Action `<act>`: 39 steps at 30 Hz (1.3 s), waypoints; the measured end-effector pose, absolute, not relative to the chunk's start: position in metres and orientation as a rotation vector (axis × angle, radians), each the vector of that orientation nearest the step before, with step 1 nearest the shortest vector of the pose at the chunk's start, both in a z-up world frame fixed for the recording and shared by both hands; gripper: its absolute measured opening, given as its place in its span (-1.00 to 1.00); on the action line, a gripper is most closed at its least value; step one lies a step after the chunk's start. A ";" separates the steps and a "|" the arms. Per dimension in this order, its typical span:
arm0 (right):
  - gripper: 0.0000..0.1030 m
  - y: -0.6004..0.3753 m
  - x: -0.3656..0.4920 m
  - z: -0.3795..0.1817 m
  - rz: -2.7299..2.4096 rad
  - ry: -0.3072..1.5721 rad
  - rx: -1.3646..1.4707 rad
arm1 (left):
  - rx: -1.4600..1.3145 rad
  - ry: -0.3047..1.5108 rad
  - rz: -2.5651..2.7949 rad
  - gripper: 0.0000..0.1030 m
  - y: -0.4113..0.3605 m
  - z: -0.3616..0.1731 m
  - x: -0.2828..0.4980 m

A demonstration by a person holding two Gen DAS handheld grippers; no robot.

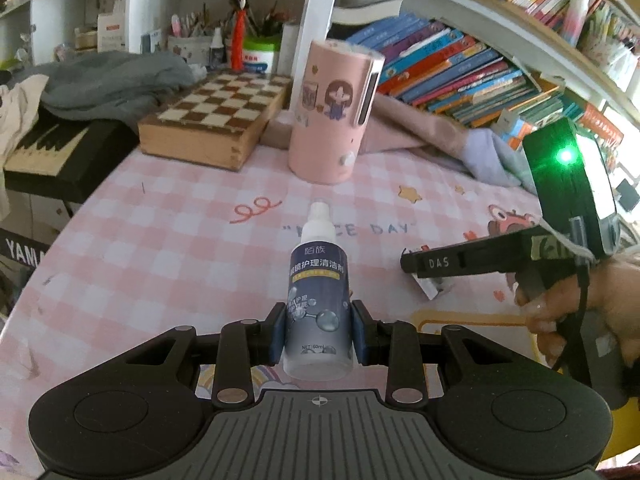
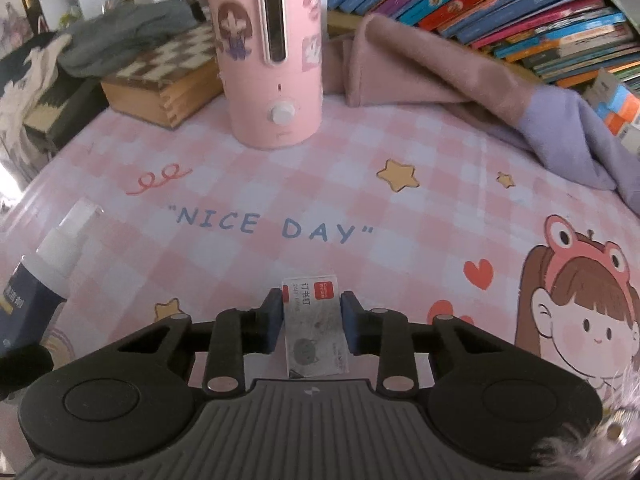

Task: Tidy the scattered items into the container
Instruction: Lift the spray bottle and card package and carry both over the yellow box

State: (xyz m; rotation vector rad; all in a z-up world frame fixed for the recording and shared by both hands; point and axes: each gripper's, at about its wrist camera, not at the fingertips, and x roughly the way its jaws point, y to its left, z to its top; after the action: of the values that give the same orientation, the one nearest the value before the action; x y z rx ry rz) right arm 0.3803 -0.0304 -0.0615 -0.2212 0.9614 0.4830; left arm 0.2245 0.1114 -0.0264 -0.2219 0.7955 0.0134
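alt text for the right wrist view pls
The right gripper is shut on a small white staples box over a pink checked tablecloth reading "NICE DAY". A tall pink cylindrical container stands behind.

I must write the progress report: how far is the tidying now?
Done: nothing visibly stored yet. In hand: the left tool grips the spray bottle, and the right tool is shut on the small staple box. Left: both must still go into the pink container, standing at the back of the checked mat.
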 end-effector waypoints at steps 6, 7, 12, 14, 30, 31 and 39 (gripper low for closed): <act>-0.44 -0.043 0.353 -0.042 0.487 0.946 -0.157 | -0.199 0.774 -0.017 -0.39 0.105 -0.017 0.211; -0.44 -0.045 0.347 -0.040 0.489 0.945 -0.151 | -0.197 0.771 -0.019 -0.39 0.104 -0.016 0.208; -0.44 -0.051 0.312 -0.025 0.495 0.904 -0.160 | -0.217 0.754 -0.015 -0.39 0.103 -0.011 0.187; -0.44 -0.057 0.298 -0.019 0.494 0.889 -0.150 | -0.223 0.742 -0.025 -0.39 0.101 -0.007 0.178; -0.44 -0.089 0.189 0.016 0.508 0.816 -0.085 | -0.180 0.653 -0.097 -0.39 0.086 0.022 0.110; -0.44 -0.090 0.183 0.017 0.507 0.813 -0.081 | -0.178 0.650 -0.101 -0.39 0.085 0.023 0.106; -0.44 -0.096 0.137 0.018 0.489 0.809 -0.061 | -0.165 0.641 -0.133 -0.39 0.079 0.026 0.070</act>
State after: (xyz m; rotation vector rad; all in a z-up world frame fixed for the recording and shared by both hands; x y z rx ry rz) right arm 0.1374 -0.0957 0.0177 -0.0607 0.8087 0.4890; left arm 0.0704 0.0789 0.0255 -0.1649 0.6410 -0.1329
